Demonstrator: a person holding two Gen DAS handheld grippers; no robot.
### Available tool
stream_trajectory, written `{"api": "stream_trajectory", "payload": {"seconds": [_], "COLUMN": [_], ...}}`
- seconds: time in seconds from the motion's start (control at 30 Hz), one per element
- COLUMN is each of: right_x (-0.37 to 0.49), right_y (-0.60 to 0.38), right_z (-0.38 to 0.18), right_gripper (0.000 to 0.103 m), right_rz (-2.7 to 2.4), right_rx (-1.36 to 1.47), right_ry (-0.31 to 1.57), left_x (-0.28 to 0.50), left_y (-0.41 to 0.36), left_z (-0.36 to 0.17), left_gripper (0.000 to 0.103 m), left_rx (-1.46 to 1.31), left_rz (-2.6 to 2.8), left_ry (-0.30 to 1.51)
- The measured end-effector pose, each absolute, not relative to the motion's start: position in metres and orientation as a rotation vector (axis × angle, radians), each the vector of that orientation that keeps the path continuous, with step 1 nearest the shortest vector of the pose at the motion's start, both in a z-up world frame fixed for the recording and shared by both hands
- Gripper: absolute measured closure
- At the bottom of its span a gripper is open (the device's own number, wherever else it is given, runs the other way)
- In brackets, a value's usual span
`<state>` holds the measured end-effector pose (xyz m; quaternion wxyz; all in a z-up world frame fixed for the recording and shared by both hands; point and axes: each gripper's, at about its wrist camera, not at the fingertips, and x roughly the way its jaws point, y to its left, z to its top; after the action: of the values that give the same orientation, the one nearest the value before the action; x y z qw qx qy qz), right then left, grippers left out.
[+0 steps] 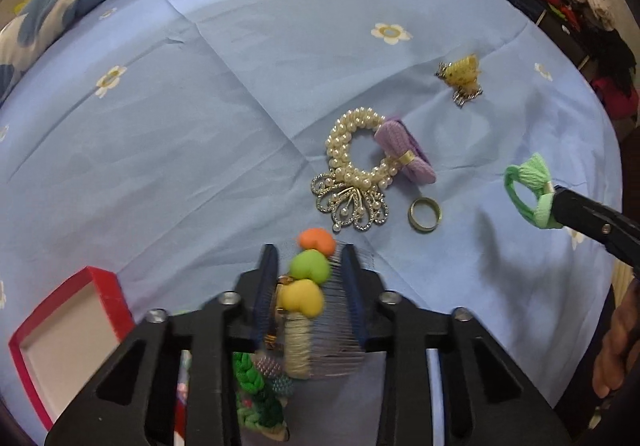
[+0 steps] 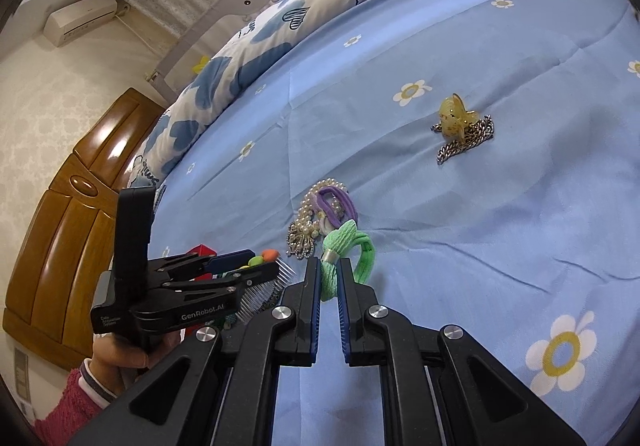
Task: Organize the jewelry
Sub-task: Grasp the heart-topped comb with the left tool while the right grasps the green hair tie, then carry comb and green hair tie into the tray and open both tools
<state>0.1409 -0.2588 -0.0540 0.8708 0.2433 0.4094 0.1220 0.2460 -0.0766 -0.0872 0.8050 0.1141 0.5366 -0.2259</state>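
Observation:
My left gripper (image 1: 310, 250) is shut on a hair comb (image 1: 300, 298) that carries orange, green and yellow padded hearts, its wire teeth fanning out between the fingers. In the right wrist view the same left gripper (image 2: 260, 266) holds that comb (image 2: 264, 256) above the bed. My right gripper (image 2: 329, 264) is shut on a green hair tie (image 2: 362, 254) with a knitted bow; from the left wrist it (image 1: 556, 202) shows at the right edge with the tie (image 1: 524, 186) dangling. On the sheet lie a pearl band (image 1: 344, 142), a purple bow tie (image 1: 404, 150), a rhinestone brooch (image 1: 352, 206) and a gold ring (image 1: 425, 214).
An open red box (image 1: 108, 298) with a pale inside sits at lower left. Green braided and beaded pieces (image 1: 252, 378) lie under my left gripper. A yellow claw clip (image 2: 454, 114) rests on a chain (image 2: 468, 142) farther out. A folded quilt (image 2: 280, 26) borders the blue flowered sheet.

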Motion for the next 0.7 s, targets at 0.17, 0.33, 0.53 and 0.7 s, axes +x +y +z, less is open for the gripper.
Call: {"api": "stream_trajectory", "payload": {"seconds": [0.17, 0.33, 0.53, 0.7], "right_x": [0.137, 0.132, 0.125, 0.119], "right_y": [-0.253, -0.245, -0.233, -0.214], "right_z": [-0.05, -0.046, -0.04, -0.038], "right_gripper": [0.095, 0.095, 0.095, 0.095], "right_rz": [0.264, 0.283, 0.306, 0.337], "right_rx": [0.503, 0.496, 0.48, 0.458], "right_ry": [0.851, 0.849, 0.846, 0.854], "left_x": [0.23, 0.211, 0.184, 0.167], "left_y": [-0.073, -0.062, -0.033, 0.001], "left_z": [-0.08, -0.066, -0.04, -0.025], "left_gripper": [0.085, 0.085, 0.085, 0.085], "left_rx": [0.247, 0.183, 0.077, -0.021], "left_rz": [-0.484, -0.477, -0.439, -0.378], "left_ry": [1.141, 1.113, 1.067, 1.038]}}
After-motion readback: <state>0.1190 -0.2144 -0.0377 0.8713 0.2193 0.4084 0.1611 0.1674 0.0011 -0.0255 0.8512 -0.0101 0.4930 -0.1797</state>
